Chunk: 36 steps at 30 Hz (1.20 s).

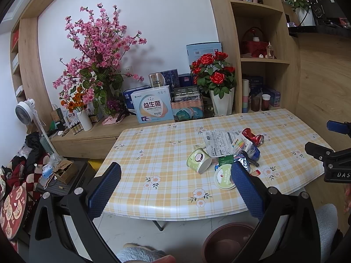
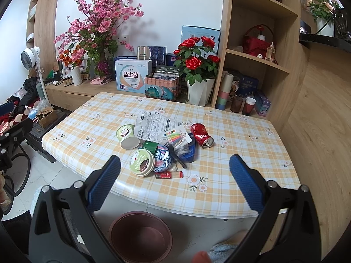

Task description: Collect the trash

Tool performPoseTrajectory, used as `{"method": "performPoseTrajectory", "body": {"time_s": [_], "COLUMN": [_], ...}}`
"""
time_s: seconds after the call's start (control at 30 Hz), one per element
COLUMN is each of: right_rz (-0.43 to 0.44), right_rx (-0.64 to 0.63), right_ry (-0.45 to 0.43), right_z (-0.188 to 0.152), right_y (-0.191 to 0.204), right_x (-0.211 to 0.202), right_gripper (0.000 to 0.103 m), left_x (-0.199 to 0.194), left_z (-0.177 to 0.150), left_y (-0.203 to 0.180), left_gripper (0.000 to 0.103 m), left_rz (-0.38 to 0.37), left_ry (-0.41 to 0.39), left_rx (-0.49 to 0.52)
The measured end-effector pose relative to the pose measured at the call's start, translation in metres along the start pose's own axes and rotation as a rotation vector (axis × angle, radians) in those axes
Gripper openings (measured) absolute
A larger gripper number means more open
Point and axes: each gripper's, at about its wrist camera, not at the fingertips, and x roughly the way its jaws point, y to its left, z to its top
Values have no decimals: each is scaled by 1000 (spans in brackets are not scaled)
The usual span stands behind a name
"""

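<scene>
A pile of trash lies on the checked table [image 2: 241,135]: a tipped green paper cup [image 2: 127,136], a round green lid [image 2: 142,162], a crushed red can [image 2: 201,134], a white printed wrapper [image 2: 153,125], a black plastic fork [image 2: 176,155], a blue foil wrapper [image 2: 163,159] and a small red lighter [image 2: 169,175]. The cup [image 1: 199,160], lid [image 1: 223,176] and can [image 1: 254,136] also show in the left wrist view. My left gripper [image 1: 175,179] is open and empty above the table's near edge. My right gripper [image 2: 174,175] is open and empty, just short of the pile.
A dark red bin [image 2: 140,236] stands on the floor below the table's near edge; it also shows in the left wrist view [image 1: 228,243]. Flower pots, boxes and cups crowd the wooden sideboard [image 2: 72,92] and shelves behind the table. A fan and clutter stand at left.
</scene>
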Motion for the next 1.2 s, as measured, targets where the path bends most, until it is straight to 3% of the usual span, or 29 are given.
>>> {"method": "performPoseTrajectory", "body": {"time_s": [1.2], "right_rz": [-7], "right_rx": [-7], "right_ry": [-1], "right_z": [0], "right_y": [0], "right_x": [-2], "right_gripper": [98], "left_x": [-1], "left_z": [0], "left_y": [8], "left_gripper": [98], "left_rz": [-3], "left_ry": [3], "left_rx": [-5]}}
